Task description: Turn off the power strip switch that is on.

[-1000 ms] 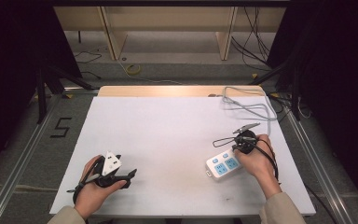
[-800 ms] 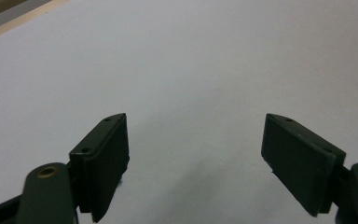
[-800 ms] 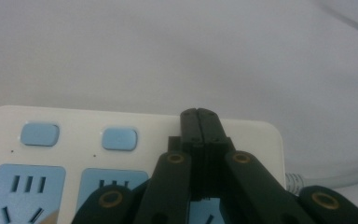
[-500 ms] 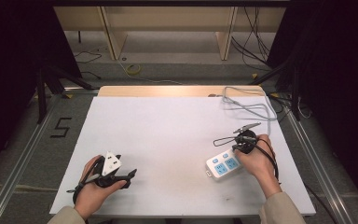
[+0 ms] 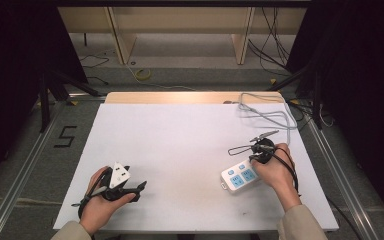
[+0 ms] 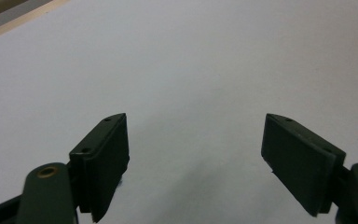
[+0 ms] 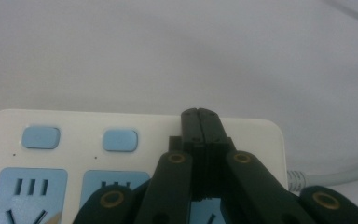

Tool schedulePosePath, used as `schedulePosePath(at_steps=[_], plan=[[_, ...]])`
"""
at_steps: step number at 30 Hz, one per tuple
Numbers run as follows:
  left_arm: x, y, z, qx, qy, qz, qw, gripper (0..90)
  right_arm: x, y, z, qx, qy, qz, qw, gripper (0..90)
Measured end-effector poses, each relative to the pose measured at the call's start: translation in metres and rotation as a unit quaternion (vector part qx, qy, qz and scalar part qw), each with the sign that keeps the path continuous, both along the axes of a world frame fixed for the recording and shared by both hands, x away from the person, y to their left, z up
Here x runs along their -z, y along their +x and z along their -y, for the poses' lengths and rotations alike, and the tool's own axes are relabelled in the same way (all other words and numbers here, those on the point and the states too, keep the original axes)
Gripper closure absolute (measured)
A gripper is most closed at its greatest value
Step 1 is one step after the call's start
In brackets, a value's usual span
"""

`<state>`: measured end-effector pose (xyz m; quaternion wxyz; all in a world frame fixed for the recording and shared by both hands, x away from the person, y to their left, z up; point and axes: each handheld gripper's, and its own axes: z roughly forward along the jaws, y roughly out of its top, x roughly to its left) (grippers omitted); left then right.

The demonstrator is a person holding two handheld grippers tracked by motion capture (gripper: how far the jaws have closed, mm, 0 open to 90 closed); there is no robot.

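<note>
A white power strip [image 5: 239, 176] with blue buttons and blue sockets lies on the white table [image 5: 180, 145] at the front right. Its grey cable [image 5: 265, 112] loops toward the table's far right corner. My right gripper [image 5: 252, 160] is in the right hand just over the strip's cable end. In the right gripper view the right gripper [image 7: 200, 114] has its jaws pressed together with nothing between them, above the strip [image 7: 74, 122] near its far edge. My left gripper [image 5: 137, 189] rests at the front left. The left gripper [image 6: 196, 154] is open over bare table [image 6: 191, 56].
The strip's cable [image 7: 335, 175] leaves it at the right in the right gripper view. A wooden strip [image 5: 190, 97] edges the table's far side. Metal rails [image 5: 25, 165] run along both sides, and dark curtains stand to the left and right.
</note>
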<state>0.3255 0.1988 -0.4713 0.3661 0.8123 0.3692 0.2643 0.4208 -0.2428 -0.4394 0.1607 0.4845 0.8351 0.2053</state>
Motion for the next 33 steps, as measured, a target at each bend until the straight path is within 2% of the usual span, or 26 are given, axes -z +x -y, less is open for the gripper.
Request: schedulePosePath(at_steps=[5,11,33], plan=[[0.0003,-0.0001,0.0002,-0.001,0.0,-0.001,1.0,22.8,0.0007,0.0016,0.0006,0.001,0.001,-0.005,1.0,90.0],[0.0003,-0.0001,0.0003,-0.001,0.0,0.0,1.0,22.8,0.0005,0.0015,-0.0014,0.002,-0.005,-0.004,1.0,90.0],[0.0001,0.0003,-0.0004,0.0,-0.001,0.001,1.0,22.8,0.0004,0.0008,-0.0003,0.002,0.0,-0.002,1.0,90.0]])
